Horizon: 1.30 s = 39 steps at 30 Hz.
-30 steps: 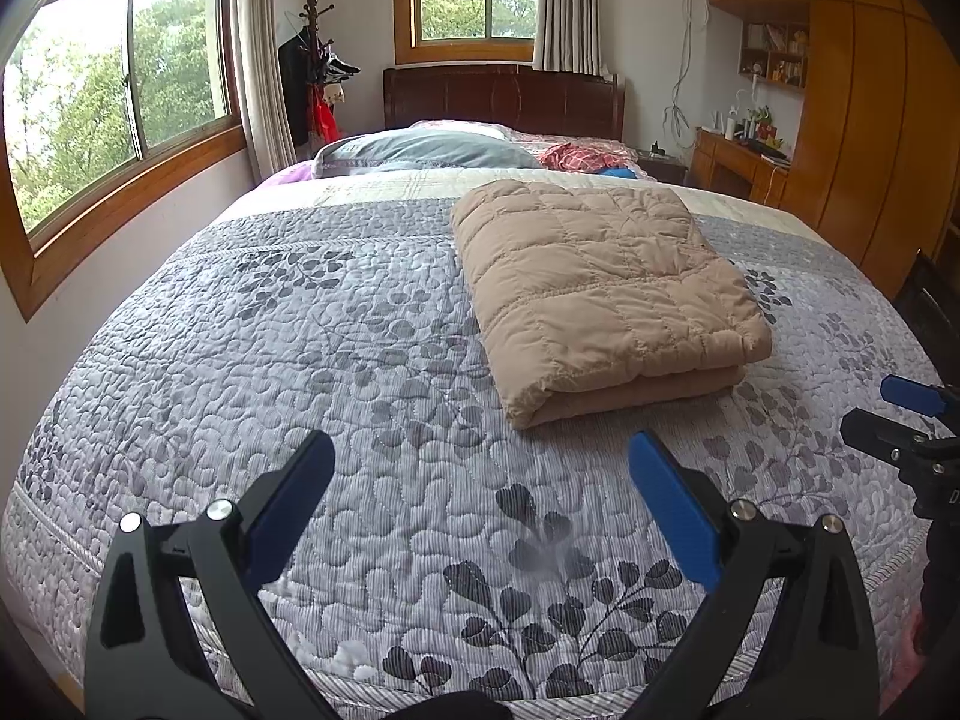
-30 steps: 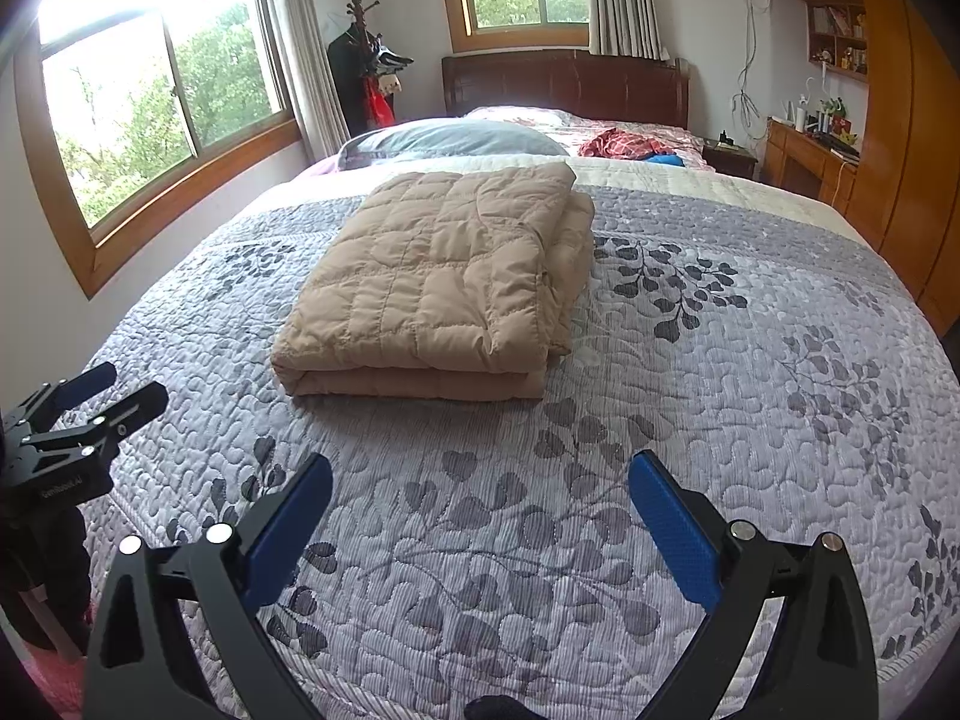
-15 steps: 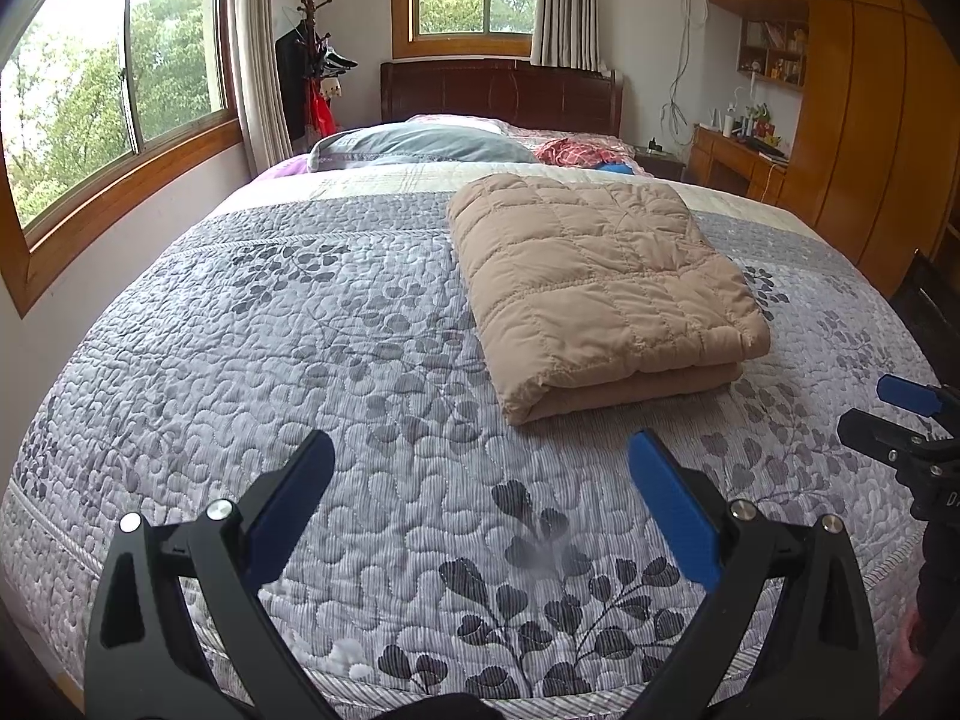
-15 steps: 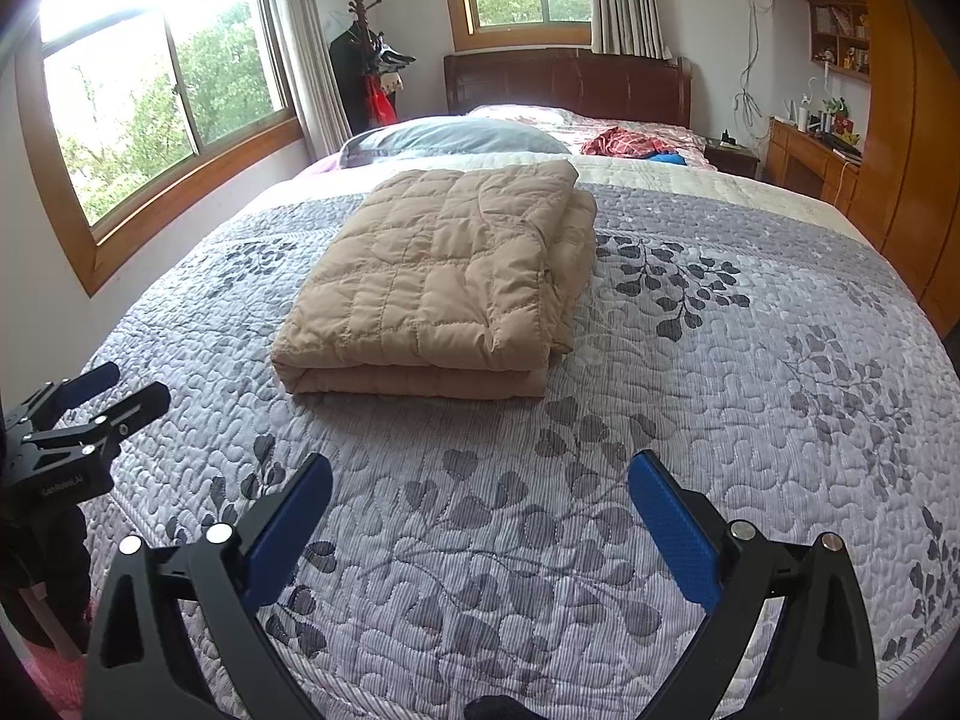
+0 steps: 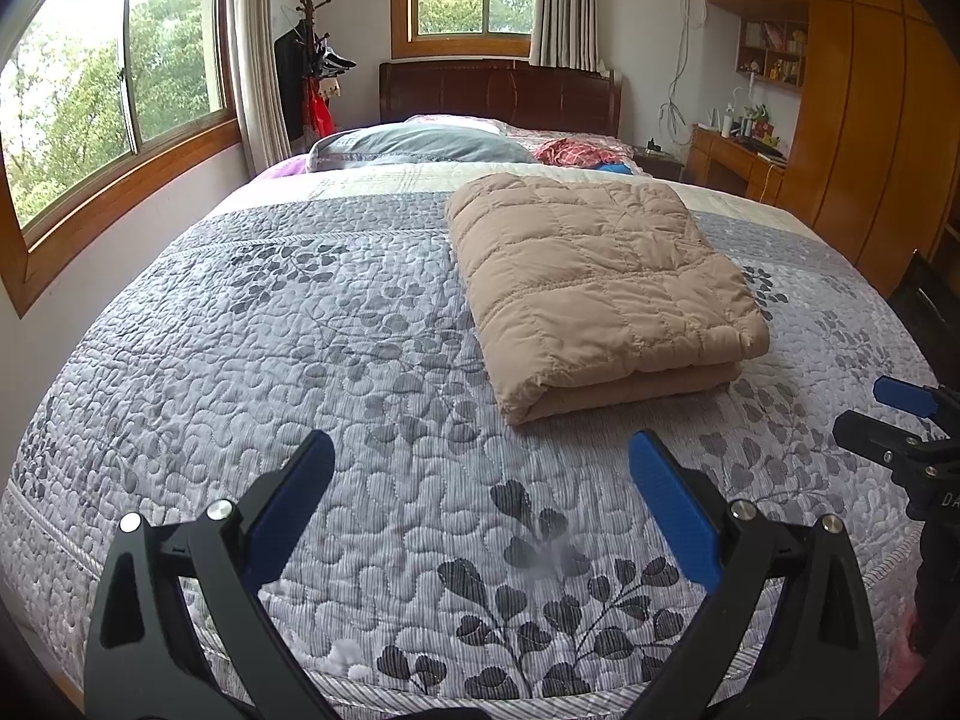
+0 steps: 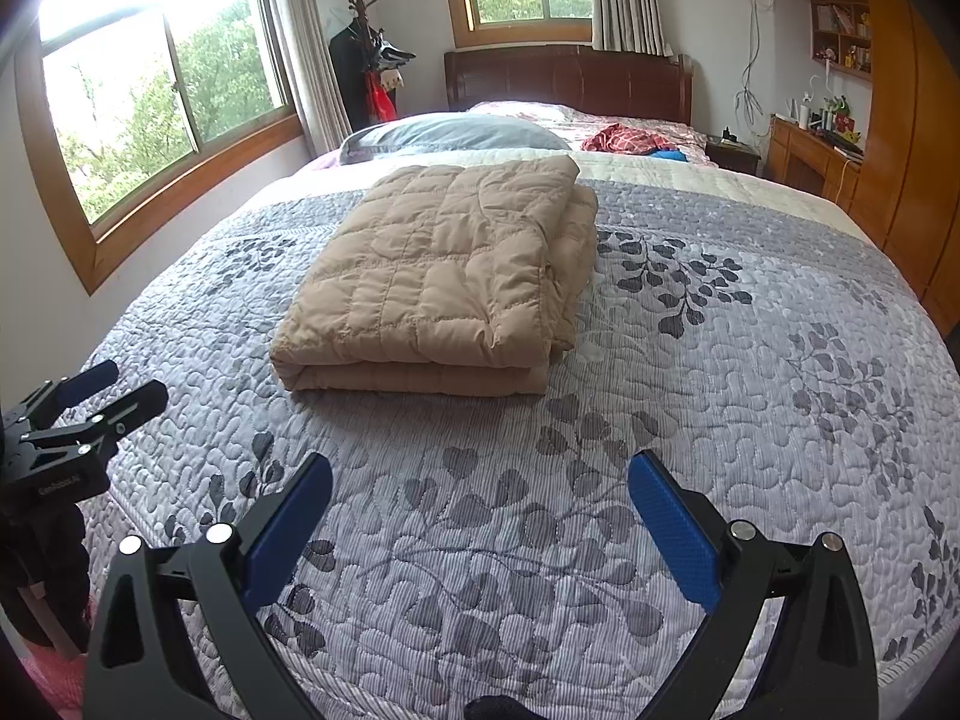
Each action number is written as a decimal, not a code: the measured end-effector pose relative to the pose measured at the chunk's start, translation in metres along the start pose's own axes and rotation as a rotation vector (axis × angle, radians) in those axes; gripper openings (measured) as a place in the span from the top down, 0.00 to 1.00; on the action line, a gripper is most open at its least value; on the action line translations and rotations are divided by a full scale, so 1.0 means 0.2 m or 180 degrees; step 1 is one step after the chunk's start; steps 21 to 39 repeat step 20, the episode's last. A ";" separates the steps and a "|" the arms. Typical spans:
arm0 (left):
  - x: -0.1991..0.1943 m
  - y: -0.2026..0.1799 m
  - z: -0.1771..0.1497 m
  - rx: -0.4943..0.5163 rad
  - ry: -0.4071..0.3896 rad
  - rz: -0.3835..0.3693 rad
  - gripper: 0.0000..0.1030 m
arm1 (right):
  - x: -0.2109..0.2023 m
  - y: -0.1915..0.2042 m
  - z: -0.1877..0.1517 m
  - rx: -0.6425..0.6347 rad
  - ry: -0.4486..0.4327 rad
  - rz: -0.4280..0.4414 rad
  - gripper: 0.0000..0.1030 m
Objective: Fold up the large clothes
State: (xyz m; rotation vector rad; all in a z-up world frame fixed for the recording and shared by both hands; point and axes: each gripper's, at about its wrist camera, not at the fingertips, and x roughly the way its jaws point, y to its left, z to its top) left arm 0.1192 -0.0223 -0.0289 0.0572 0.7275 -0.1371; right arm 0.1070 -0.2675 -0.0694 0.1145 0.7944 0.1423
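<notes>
A tan quilted garment lies folded into a thick rectangle on the grey leaf-patterned bedspread; it also shows in the right wrist view. My left gripper is open and empty, above the bed's near edge, short of the garment's front left. My right gripper is open and empty, short of the garment's front right. The right gripper also shows at the right edge of the left wrist view. The left gripper shows at the left edge of the right wrist view.
Pillows and a red cloth lie at the head of the bed by the dark headboard. A window wall runs along the left. A coat stand stands in the corner. Wooden wardrobe and desk stand on the right.
Both views have shifted slightly; the folded garment sits a little farther and higher in frame. Both grippers stay open and empty.
</notes>
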 end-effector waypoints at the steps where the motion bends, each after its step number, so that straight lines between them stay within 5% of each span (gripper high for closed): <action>1: 0.00 0.00 0.00 -0.0002 0.0000 0.0001 0.05 | 0.00 0.00 0.00 -0.0001 -0.0001 -0.0004 0.04; 39: 0.00 0.00 0.00 0.0013 0.0003 -0.0016 0.05 | 0.00 0.00 0.00 0.0000 0.0006 0.0001 0.04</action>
